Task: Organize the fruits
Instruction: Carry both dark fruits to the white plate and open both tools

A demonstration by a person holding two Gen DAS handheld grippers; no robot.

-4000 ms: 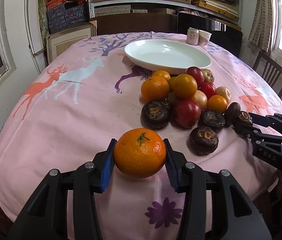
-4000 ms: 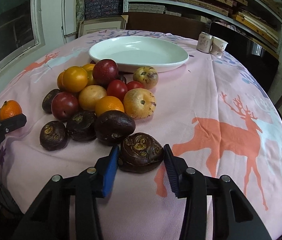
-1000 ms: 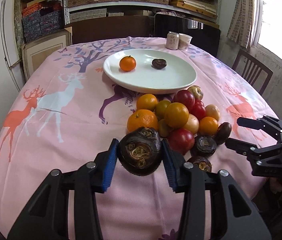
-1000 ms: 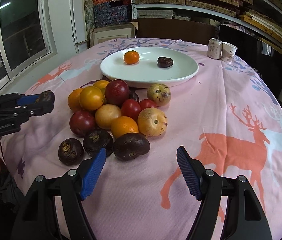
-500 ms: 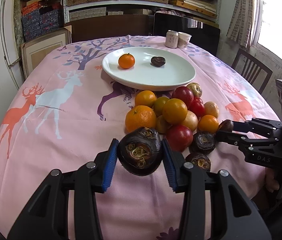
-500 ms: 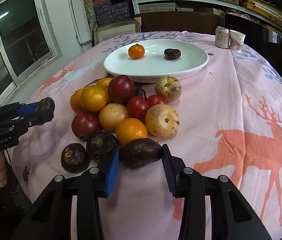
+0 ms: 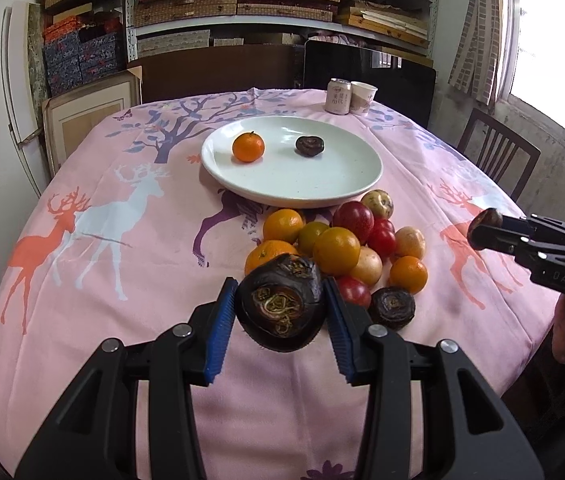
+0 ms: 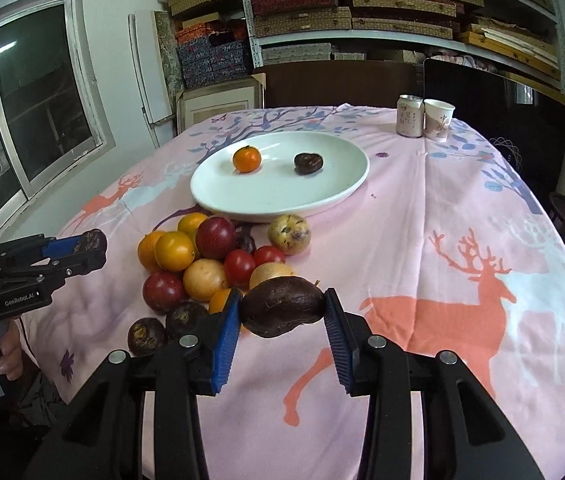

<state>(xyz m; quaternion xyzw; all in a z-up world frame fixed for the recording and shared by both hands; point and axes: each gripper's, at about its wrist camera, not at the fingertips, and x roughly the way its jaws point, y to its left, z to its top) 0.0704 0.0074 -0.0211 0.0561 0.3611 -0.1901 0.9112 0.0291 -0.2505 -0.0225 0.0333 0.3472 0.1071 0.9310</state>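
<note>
At the near edge of the table (image 7: 134, 240), each gripper, left (image 7: 280, 312) and right (image 8: 282, 312), is closed on a dark fruit lifted off the cloth, and I judge both need carrying toward twelve o'clock to the white plate (image 7: 346, 188).

Can (image 7: 338, 96) lettering too small

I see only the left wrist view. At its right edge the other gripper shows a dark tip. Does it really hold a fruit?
Observer: Yes. The right gripper is shut on a long dark fruit, with the jaws pressing on its two ends.
Operator: How many dark fruits lie on the cloth? I count only one.
Observer: Two. A dark round fruit lies nearest the edge, and a second one lies just beside it.
</note>
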